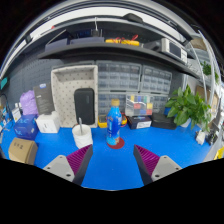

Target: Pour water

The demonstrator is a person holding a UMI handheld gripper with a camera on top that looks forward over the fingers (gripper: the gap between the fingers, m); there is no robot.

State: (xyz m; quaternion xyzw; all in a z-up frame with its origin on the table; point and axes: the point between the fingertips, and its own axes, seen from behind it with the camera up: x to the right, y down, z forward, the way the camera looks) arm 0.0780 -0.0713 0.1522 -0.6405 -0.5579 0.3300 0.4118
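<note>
A clear plastic bottle (115, 124) with a blue label and an orange cap stands upright on a red coaster (116, 142) on the blue table (112, 168). A white cup (82, 135) stands to its left. My gripper (113, 157) is open, its two purple-padded fingers (80, 160) spread wide with only bare table between them. The bottle is just beyond the fingertips, centred between them, and not touched.
A cardboard box (22, 150) and a blue box (26, 127) sit at the left. A green plant (188, 105) stands at the right, small boxes (139, 119) behind the bottle. A white pegboard panel (74, 95) and shelves (115, 45) rise at the back.
</note>
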